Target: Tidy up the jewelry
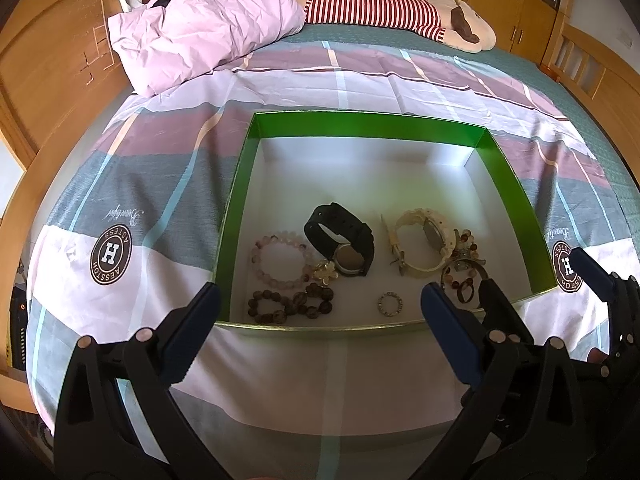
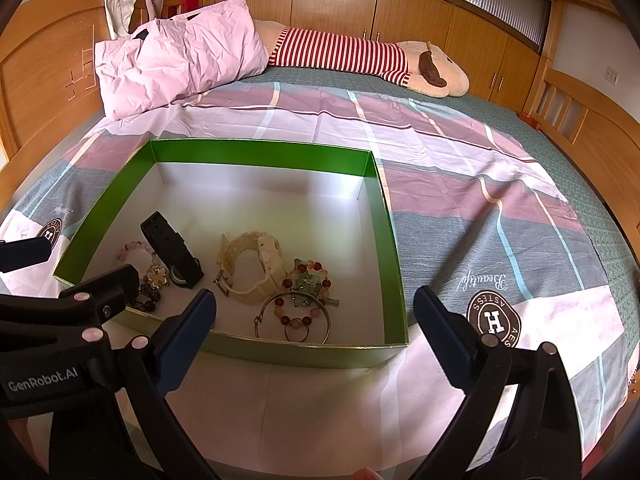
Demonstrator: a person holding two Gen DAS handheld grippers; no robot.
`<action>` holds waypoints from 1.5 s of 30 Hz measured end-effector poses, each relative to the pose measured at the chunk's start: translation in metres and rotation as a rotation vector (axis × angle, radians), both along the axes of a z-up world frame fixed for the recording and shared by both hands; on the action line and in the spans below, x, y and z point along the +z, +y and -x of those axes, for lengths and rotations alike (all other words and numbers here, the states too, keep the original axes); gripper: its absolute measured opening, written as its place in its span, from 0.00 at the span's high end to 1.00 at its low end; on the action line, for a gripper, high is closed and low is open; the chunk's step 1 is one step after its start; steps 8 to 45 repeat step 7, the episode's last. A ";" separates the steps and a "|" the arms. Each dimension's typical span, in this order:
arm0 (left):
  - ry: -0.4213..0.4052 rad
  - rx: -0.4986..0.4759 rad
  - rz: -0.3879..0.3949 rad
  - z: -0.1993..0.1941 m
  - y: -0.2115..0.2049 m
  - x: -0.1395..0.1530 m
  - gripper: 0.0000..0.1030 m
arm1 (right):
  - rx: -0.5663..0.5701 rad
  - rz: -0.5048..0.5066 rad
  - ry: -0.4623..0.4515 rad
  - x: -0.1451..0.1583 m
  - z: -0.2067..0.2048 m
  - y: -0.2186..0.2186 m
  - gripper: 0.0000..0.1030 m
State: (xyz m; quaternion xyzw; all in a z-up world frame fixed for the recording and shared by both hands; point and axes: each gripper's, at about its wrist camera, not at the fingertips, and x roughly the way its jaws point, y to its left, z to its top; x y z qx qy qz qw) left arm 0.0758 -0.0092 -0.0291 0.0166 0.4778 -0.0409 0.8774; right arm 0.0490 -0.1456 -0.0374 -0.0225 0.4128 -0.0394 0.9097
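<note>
Since every visible piece of jewelry already lies inside the green box (image 1: 516,184), the collecting looks mostly done; what's left, judging by the layout, is sorting or spacing, as everything is bunched at the near end and the far half is bare. Black watch (image 1: 340,240) sits beside the cream watch (image 1: 420,244); pink bead bracelet (image 1: 280,258) and dark bead bracelet (image 1: 290,306) lie at the near left, a small ring (image 1: 390,303) near the front wall, and a tangle of red-bead bracelet (image 2: 306,292) with a metal bangle (image 2: 294,316) at the near right. Left gripper (image 1: 320,316) is spread wide, empty, hovering just before the box's front wall. Right gripper (image 2: 316,320) is also spread, holding nothing, over the near right corner. Around: bed (image 2: 480,200) with plaid sheet, pink pillow (image 2: 180,60), striped plush toy (image 2: 360,58), wooden cabinets. Possible snags: the box wall in front, the tangled pieces, and the two grippers crowding each other.
</note>
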 end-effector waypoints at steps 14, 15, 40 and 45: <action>0.011 0.001 0.004 -0.001 0.000 -0.001 0.02 | 0.002 0.000 0.003 0.000 0.000 -0.001 0.04; 0.011 0.001 0.004 -0.001 0.000 -0.001 0.02 | 0.002 0.000 0.003 0.000 0.000 -0.001 0.04; 0.011 0.001 0.004 -0.001 0.000 -0.001 0.02 | 0.002 0.000 0.003 0.000 0.000 -0.001 0.04; 0.011 0.001 0.004 -0.001 0.000 -0.001 0.02 | 0.002 0.000 0.003 0.000 0.000 -0.001 0.04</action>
